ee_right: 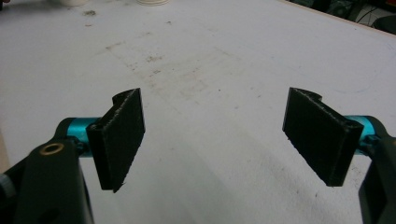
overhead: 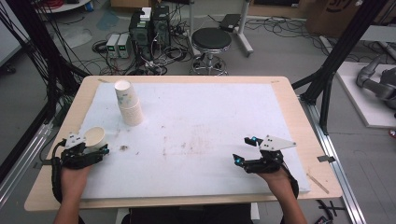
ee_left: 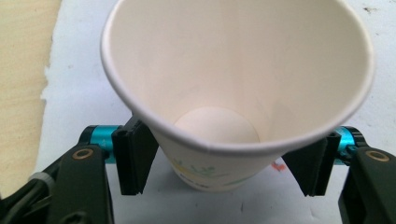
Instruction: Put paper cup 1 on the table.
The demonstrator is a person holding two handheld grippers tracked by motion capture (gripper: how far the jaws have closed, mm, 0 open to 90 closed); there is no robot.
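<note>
High view: the left gripper sits near the left edge of the white-covered counter, its jaws clamped on a single paper cup. That cup is tipped, its open mouth facing back toward the person and upward, its base pointing away across the counter. From the left gripper view the cup gapes at the camera, the pads pressing its lower wall on both sides. A stack of paper cups stands upside down farther back. The right gripper rests at the counter's right, jaws wide apart with nothing between them.
</note>
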